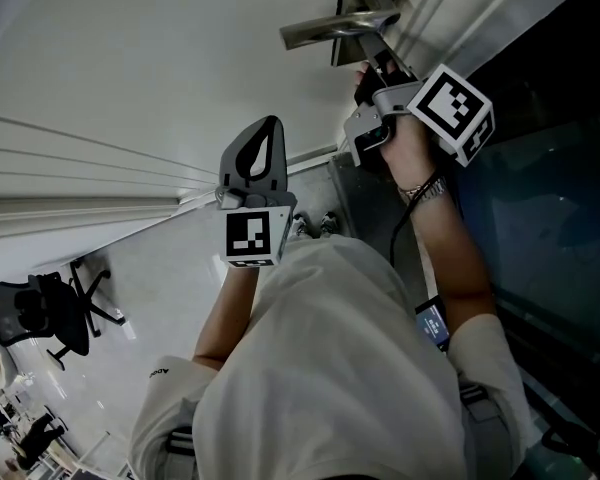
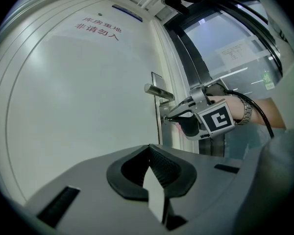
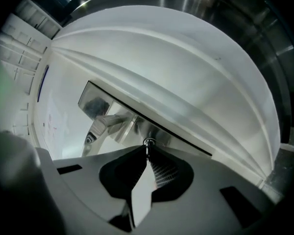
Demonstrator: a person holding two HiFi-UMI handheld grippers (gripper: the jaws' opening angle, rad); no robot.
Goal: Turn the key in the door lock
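Pinching key (image 3: 148, 146) in right tool (image 3: 147, 153), shaft pointing level into lock plate (image 3: 169, 140)

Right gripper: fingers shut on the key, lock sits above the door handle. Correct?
Not above: the lock sits below the door handle, as the left gripper view shows. The right gripper does have its fingers shut on the key.
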